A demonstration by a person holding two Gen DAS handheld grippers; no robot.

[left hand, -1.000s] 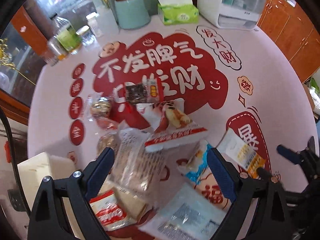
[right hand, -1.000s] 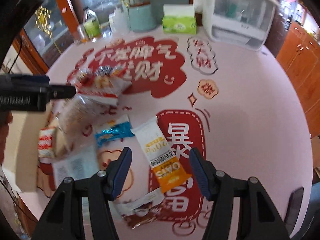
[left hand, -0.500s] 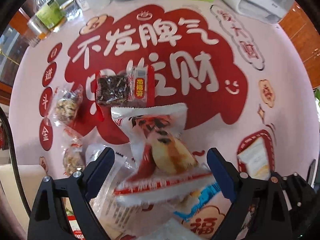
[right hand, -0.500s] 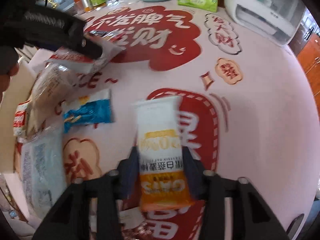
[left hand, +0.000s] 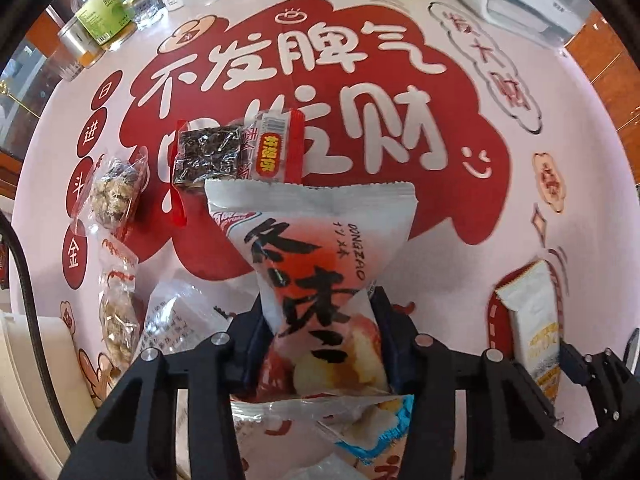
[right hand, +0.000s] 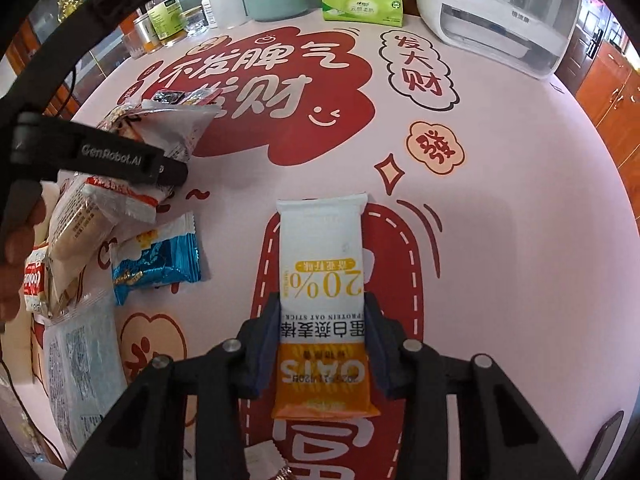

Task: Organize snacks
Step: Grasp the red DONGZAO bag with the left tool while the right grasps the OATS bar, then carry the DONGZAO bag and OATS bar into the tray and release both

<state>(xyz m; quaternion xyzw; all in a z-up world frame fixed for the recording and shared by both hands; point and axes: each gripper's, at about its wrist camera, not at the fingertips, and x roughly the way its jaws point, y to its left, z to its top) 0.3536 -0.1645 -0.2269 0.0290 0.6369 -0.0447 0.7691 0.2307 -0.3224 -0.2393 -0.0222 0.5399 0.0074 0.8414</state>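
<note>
A white-and-red jujube snack bag (left hand: 312,240) is pinched at its waist between the pads of my left gripper (left hand: 318,300), whose jaws are closing; the bag's upper half fans out above them. In the right wrist view a white-and-orange oat bar (right hand: 322,256) lies lengthwise on the pink mat, and my right gripper (right hand: 322,304) is closing on its middle with both pads against its sides. The same oat bar (left hand: 532,320) shows at the right edge of the left wrist view. Both grippers point steeply down.
Loose snacks lie around: a dark pack with red ends (left hand: 236,152), a clear nut bag (left hand: 114,192), a blue packet (right hand: 156,260), a cracker pack (right hand: 76,236). A white box (left hand: 24,360) sits left. Tissue box (right hand: 362,4), white appliance (right hand: 500,12) and bottles (left hand: 100,12) line the back.
Both grippers came down onto the table. The left jaws went from wide open to closed on the jujube bag; the right jaws closed on the oat bar.
</note>
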